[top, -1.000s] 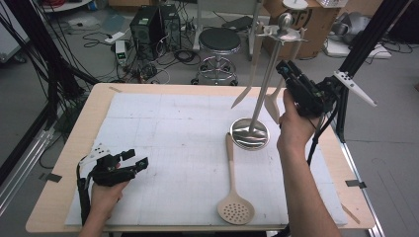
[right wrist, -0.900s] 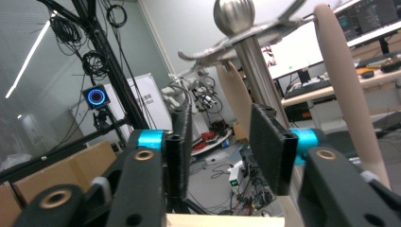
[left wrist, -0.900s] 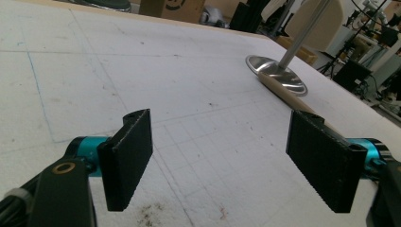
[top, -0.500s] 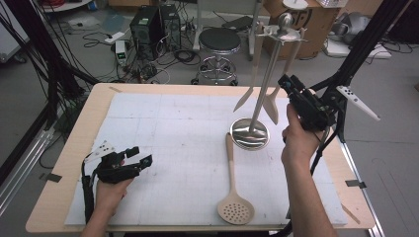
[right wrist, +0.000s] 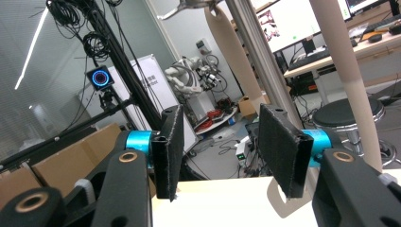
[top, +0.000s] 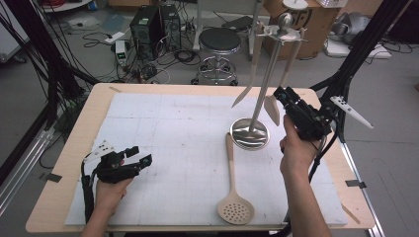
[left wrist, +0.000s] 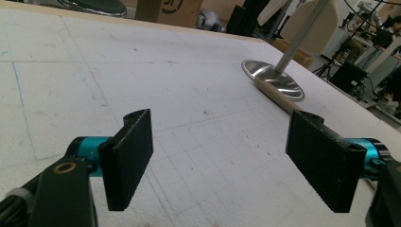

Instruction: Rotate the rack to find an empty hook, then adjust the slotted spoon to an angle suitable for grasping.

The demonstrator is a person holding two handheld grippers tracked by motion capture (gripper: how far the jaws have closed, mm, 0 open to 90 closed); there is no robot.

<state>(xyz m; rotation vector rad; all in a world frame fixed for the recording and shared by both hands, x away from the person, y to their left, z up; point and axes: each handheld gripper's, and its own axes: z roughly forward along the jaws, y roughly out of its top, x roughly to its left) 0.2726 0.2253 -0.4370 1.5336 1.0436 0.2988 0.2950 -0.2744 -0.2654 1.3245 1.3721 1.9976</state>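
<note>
right gripper (top: pixel 282 97): jaws spread, just been opening, nothing between, beside utensil stand (top: pixel 250 134) | left gripper (top: pixel 142 157): spread, empty | slotted spoon (top: pixel 235 203): near-centre

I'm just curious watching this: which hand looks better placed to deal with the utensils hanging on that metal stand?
The right. The right gripper is raised beside the hanging spatula on the stand, jaws open and empty. The left gripper rests far across the table.
</note>
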